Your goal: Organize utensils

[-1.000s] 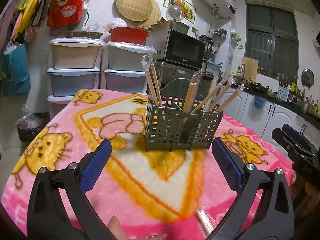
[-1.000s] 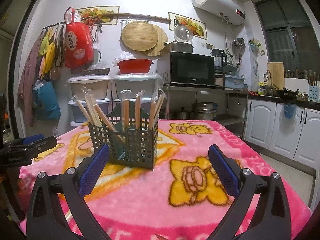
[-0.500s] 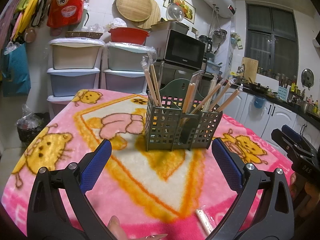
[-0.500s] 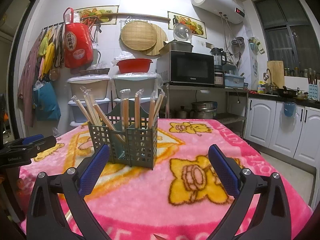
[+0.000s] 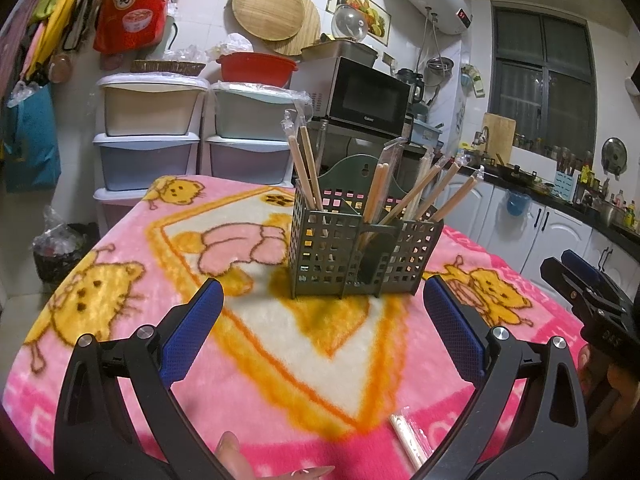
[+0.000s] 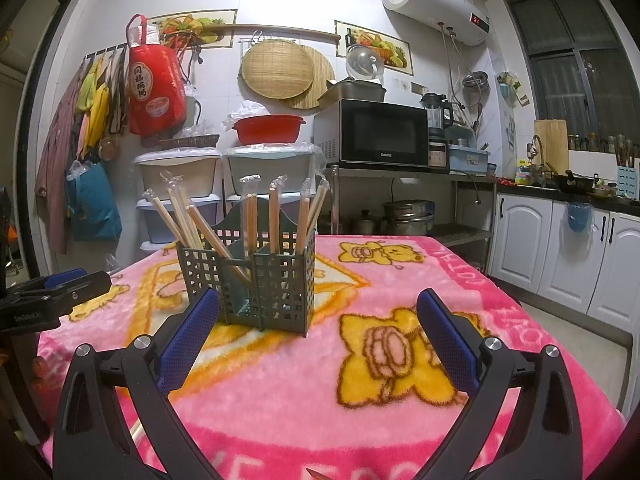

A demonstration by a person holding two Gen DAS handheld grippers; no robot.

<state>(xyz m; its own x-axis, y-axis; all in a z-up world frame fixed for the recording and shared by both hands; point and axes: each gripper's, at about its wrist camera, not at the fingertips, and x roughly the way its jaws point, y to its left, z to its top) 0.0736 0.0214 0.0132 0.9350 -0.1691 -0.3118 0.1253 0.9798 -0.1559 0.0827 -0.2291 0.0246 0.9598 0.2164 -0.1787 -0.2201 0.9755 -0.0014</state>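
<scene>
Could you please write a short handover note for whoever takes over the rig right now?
Left gripper: open, empty, hovering above the pink blanket, facing the utensil caddy.
Right gripper: open, empty, also aimed at the caddy from the other side.
Done: several wrapped chopstick pairs stand in the caddy's compartments, leaning at different angles.
Left: one wrapped pair of chopsticks lies on the blanket near the left gripper's right-hand finger. Probably pick it up and drop it into the caddy.

No visible change across the frames.
</scene>
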